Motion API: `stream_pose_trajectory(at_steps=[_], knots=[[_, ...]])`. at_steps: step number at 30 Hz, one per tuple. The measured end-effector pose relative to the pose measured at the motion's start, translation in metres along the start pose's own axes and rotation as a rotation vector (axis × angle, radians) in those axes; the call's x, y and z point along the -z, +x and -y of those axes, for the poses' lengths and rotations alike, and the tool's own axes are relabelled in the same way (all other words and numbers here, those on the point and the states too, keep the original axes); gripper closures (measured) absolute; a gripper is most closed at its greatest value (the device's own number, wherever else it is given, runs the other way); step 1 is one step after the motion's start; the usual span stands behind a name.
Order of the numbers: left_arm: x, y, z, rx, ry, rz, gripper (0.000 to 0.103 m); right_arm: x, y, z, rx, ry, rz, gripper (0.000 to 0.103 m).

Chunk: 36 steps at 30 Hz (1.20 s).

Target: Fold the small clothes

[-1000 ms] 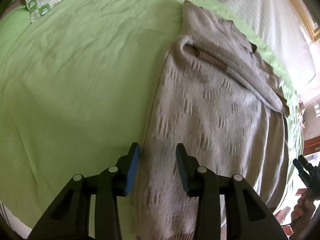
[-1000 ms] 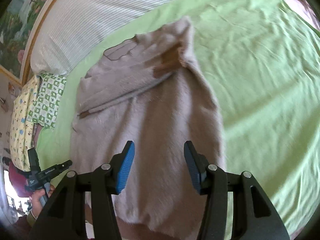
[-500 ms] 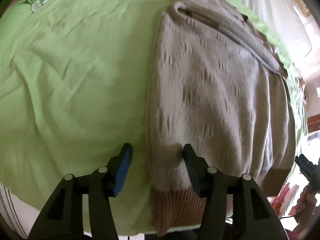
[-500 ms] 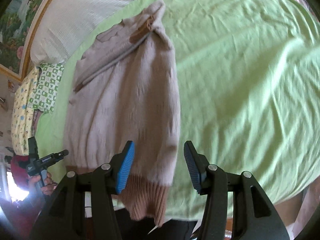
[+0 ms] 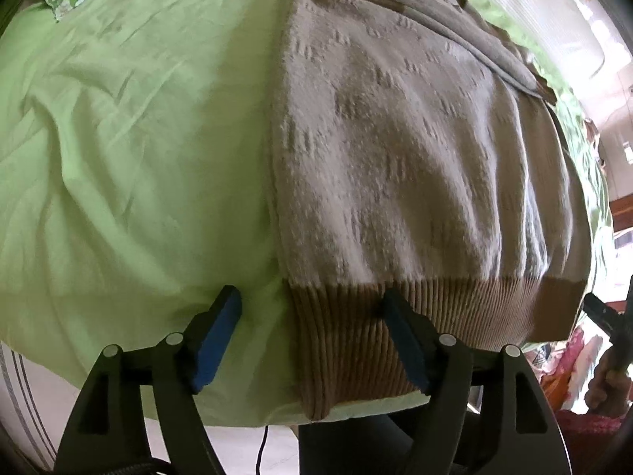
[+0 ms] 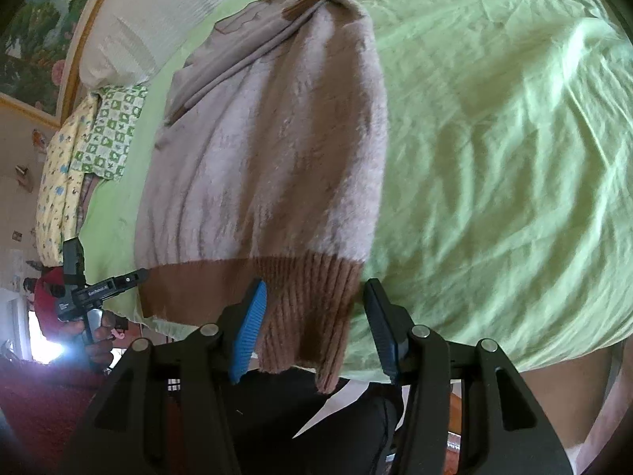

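- While I look down through the left wrist camera, my left gripper point(image 5: 312, 340) hangs over the near edge of the bed with the light green sheet point(image 5: 130, 166), and its jaws are opening.
- The pale beige knitted sweater with a brown ribbed hem point(image 5: 415, 158) lies flat on that sheet, its hem at the bed's near edge and its neck end far from me.
- The left corner of the ribbed hem sits between my left gripper's blue pads point(image 5: 215, 334); the pads stand apart from the knit and hold nothing.
- Through the right wrist camera, my right gripper point(image 6: 314, 326) stands about half open, with the hem's other corner point(image 6: 312, 308) between its jaws.
- I cannot tell whether the right pads touch the knit; they are not closed on it.
- The sweater point(image 6: 269, 150) has a sleeve folded across its upper part.
- A green-and-white patterned pillow point(image 6: 112, 130) lies at the left of the right view, beside a white ribbed cover point(image 6: 170, 12).
- A hand point(image 6: 95, 336) holds the left gripper at that view's lower left.
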<state>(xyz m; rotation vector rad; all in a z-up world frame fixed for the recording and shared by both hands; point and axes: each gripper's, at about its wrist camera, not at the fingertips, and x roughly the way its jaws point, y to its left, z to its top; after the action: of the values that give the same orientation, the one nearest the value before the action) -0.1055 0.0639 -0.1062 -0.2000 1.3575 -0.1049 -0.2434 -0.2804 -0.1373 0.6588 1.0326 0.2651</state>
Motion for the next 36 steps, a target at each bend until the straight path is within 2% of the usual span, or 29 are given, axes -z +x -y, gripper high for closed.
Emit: stream_pose_trajectory(at_steps=[4,7,8,9,10,11,12,13,14,15,16,21,26,31,36], knots=[[0.009,-0.001,0.002,0.017,0.003,-0.002,0.027,0.006,0.003,-0.002,-0.019,-0.008,-0.005,0.051],[0.011,0.002,0.007,-0.005,0.014,0.004,0.028,0.006,0.007,-0.001,-0.034,0.003,0.000,0.051],[0.011,0.003,0.009,-0.013,0.023,0.004,0.029,0.005,0.008,0.000,-0.041,0.016,0.003,0.058],[0.011,0.004,0.013,-0.029,0.041,0.004,0.033,0.004,0.009,0.001,-0.044,0.027,0.001,0.073],[0.012,0.005,0.017,-0.049,0.067,0.003,0.037,0.003,0.011,0.004,-0.053,0.047,-0.006,0.083],[0.013,0.005,0.022,-0.064,0.105,0.007,0.050,0.004,0.010,0.009,-0.059,0.058,-0.012,0.094],[0.014,0.004,0.025,-0.063,0.125,0.008,0.061,0.004,0.008,0.013,-0.070,0.070,-0.007,0.094],[0.015,0.002,0.026,-0.061,0.140,0.009,0.069,0.006,0.001,0.017,-0.081,0.071,0.011,0.094],[0.016,0.000,0.025,-0.043,0.145,0.008,0.082,0.008,-0.003,0.020,-0.083,0.071,0.021,0.095],[0.017,-0.002,0.023,-0.015,0.139,0.004,0.090,0.010,-0.007,0.025,-0.084,0.077,0.026,0.096],[0.018,-0.003,0.021,0.004,0.131,0.003,0.092,0.011,-0.011,0.032,-0.082,0.084,0.026,0.096],[0.018,-0.008,0.016,0.049,0.117,0.013,0.095,0.010,-0.013,0.041,-0.090,0.094,0.015,0.097],[0.013,-0.027,0.005,0.157,0.052,0.044,0.096,0.002,-0.014,0.024,-0.165,0.072,0.033,0.096],[0.003,-0.049,0.005,0.204,0.040,0.089,0.096,-0.016,-0.026,0.012,-0.234,0.082,0.095,0.096],[-0.027,-0.070,0.013,0.236,0.022,0.149,0.096,-0.053,-0.040,-0.008,-0.271,0.048,0.180,0.096]])
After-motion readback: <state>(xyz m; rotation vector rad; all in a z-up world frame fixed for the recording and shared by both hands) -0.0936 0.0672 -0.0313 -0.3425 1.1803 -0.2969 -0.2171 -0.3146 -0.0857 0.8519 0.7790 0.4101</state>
